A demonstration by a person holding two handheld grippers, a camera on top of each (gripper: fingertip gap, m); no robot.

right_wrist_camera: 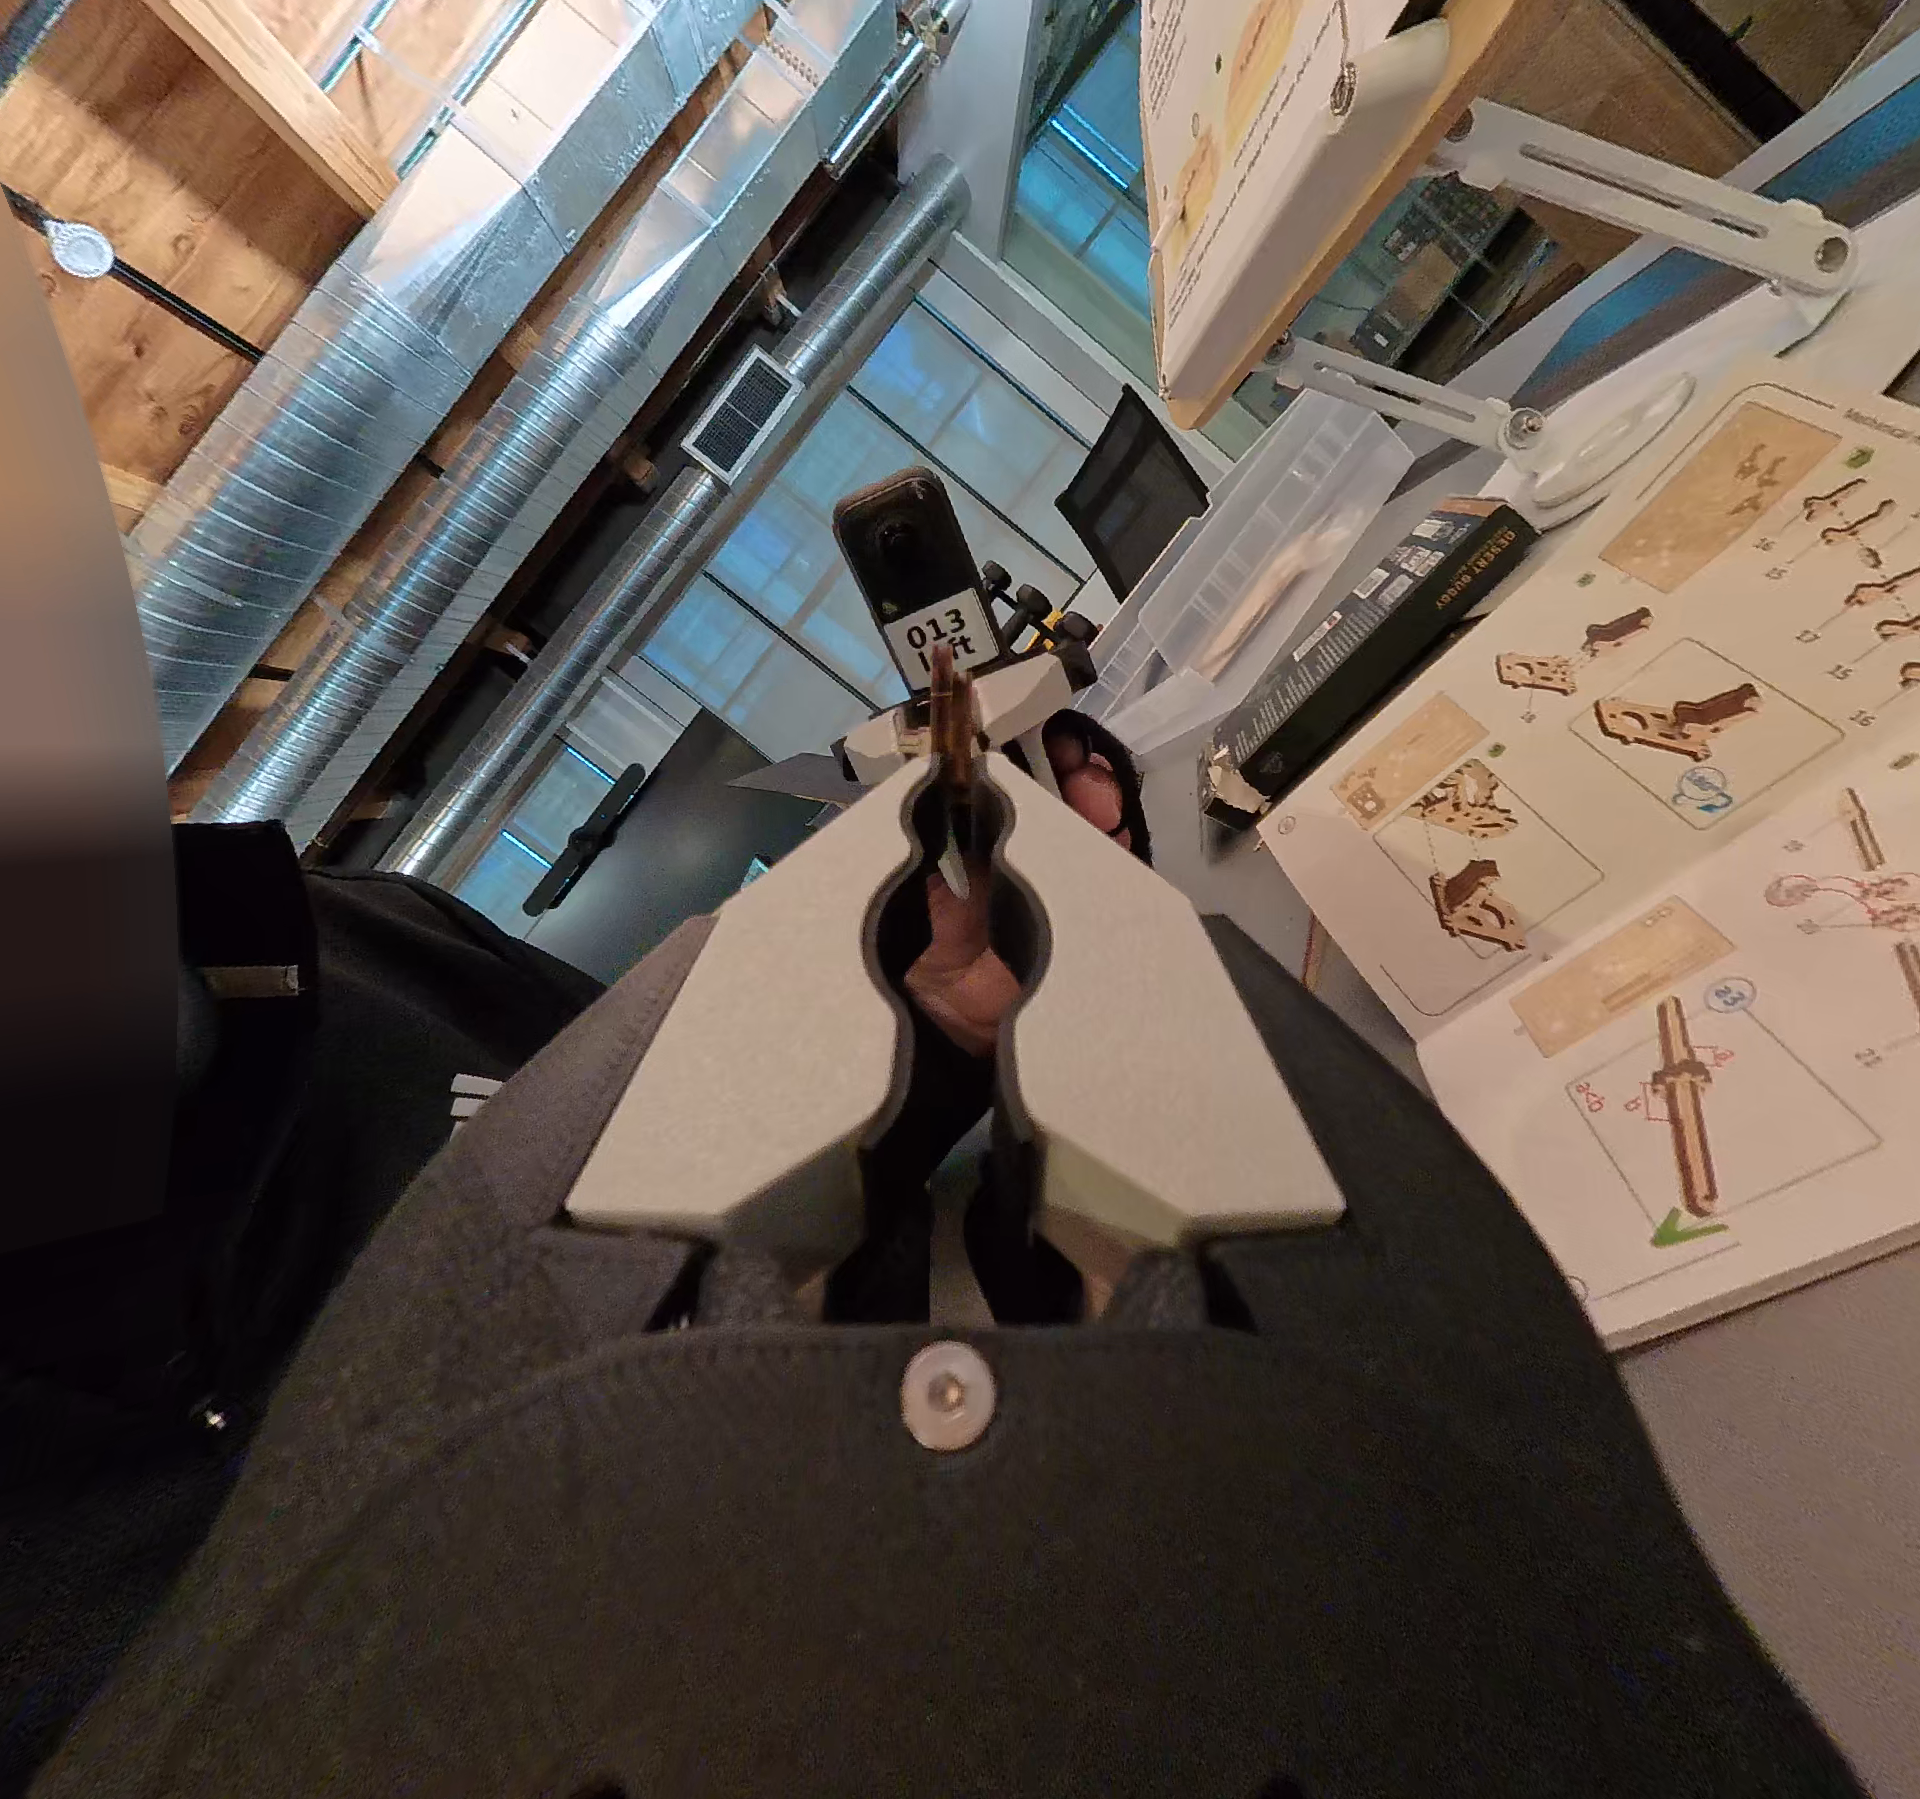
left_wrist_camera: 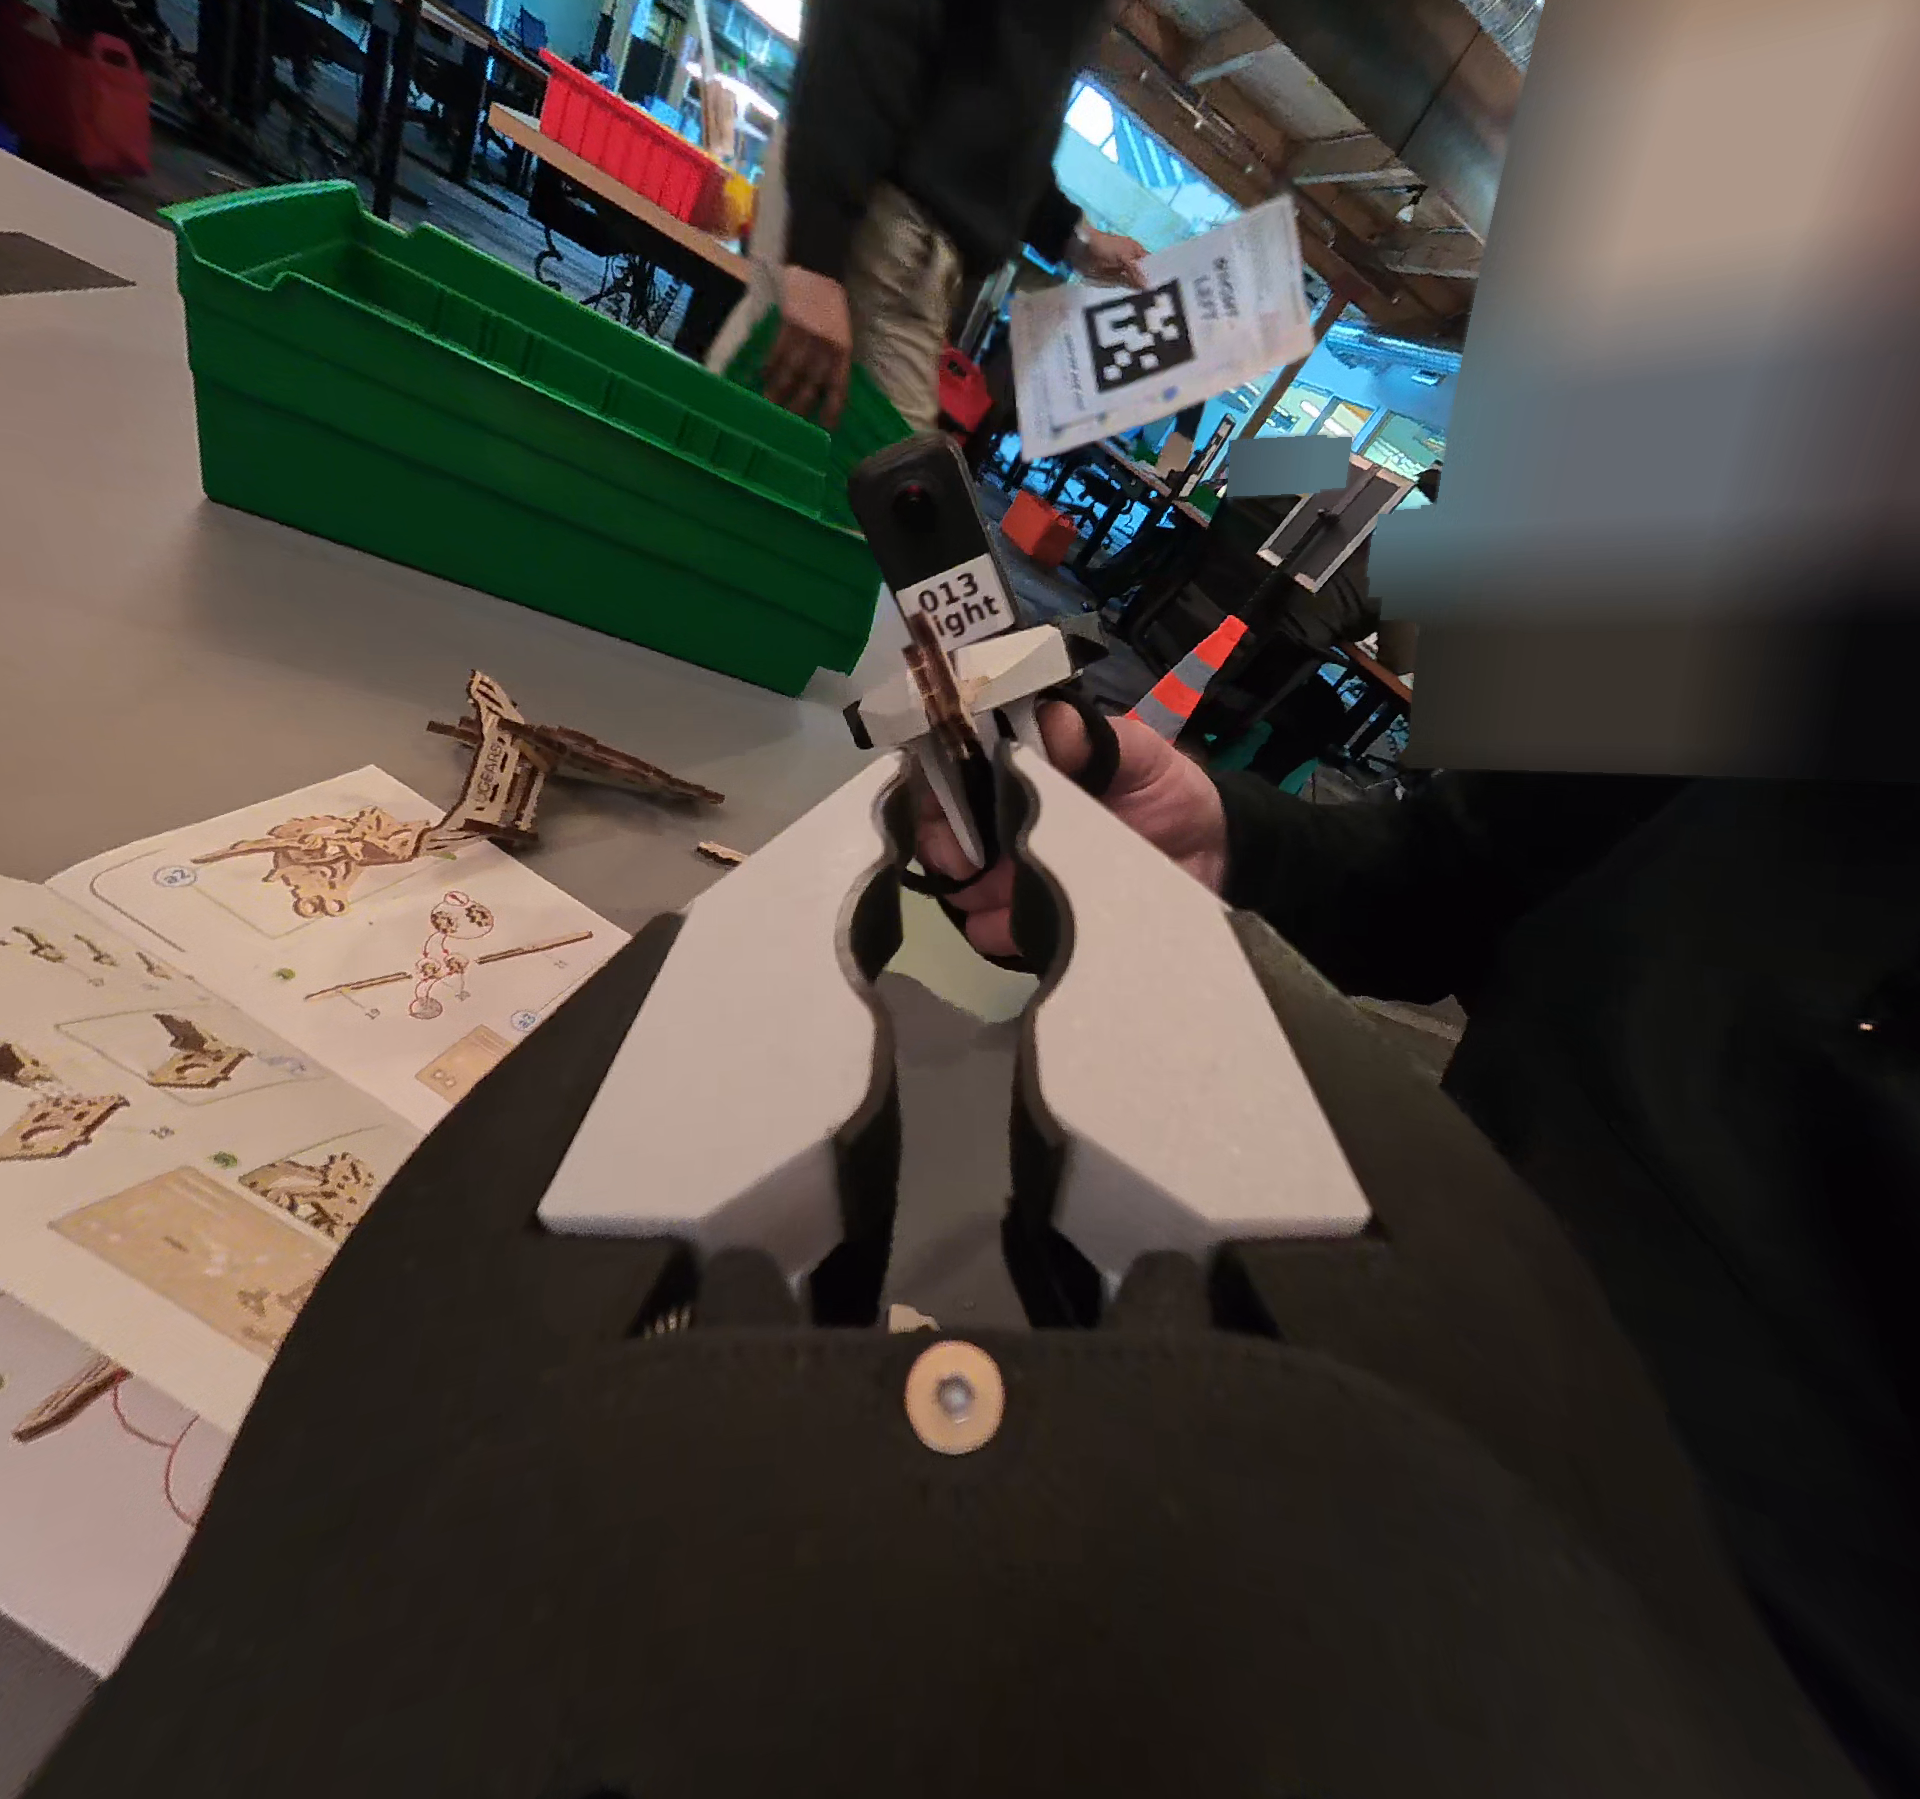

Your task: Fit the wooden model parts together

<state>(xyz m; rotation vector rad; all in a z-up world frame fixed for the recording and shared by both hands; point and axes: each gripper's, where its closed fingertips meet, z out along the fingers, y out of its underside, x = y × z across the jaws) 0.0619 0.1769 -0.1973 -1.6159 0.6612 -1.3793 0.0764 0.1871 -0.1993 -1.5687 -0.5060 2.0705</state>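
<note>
A small wooden part [right_wrist_camera: 954,726], a stack of thin dark-edged slats, is seen just above the centre of both wrist views, gripped at the very tips of the two grippers, which are held tip to tip facing each other. In the right wrist view, the right gripper [right_wrist_camera: 951,773] is seen clenched on the near end of the part, which stands edge-on and sticks out past the tips toward the left gripper's camera. In the left wrist view, the left gripper [left_wrist_camera: 951,762] is pinched on the same part [left_wrist_camera: 940,695]. A partly built wooden model [left_wrist_camera: 540,762] is seen lying on the grey table [left_wrist_camera: 208,627] at centre left, beside an open instruction booklet [left_wrist_camera: 208,1022] and below green bins [left_wrist_camera: 499,430].
</note>
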